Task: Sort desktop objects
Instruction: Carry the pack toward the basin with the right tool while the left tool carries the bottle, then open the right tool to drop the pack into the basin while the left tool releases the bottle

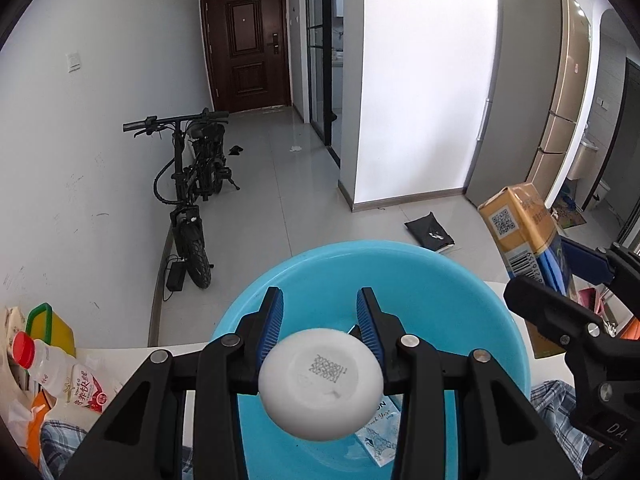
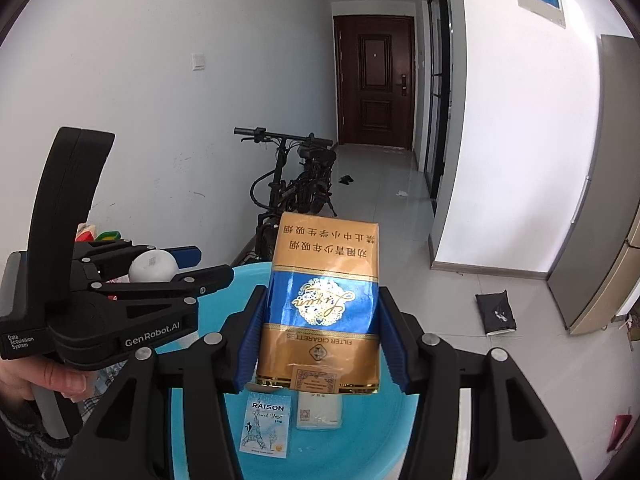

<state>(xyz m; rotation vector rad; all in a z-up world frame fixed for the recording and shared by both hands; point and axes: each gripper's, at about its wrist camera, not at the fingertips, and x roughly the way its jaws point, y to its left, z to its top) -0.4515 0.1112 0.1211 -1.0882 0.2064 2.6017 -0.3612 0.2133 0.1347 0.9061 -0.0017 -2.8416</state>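
Note:
My left gripper (image 1: 320, 320) is shut on a small white bottle (image 1: 320, 384), held bottom-first toward the camera above a blue plastic basin (image 1: 460, 300). My right gripper (image 2: 318, 324) is shut on a gold and blue cigarette carton (image 2: 320, 304), also held over the basin (image 2: 248, 280). In the right wrist view the left gripper (image 2: 188, 264) with its white bottle (image 2: 154, 266) hangs at the left, a hand on its handle. In the left wrist view the right gripper (image 1: 560, 276) and the carton (image 1: 520, 232) show at the right. Inside the basin lie a RAISON pack (image 2: 265, 428) and a white pack (image 2: 320, 410).
A red-capped drink bottle (image 1: 60, 376) and a yellow-green container (image 1: 50, 328) stand at the left on the table. Checked cloth (image 1: 556, 396) lies beside the basin. Beyond are a black bicycle (image 1: 192, 188), a dark bag (image 1: 430, 234) on the floor, a fridge (image 1: 520, 100) and a door.

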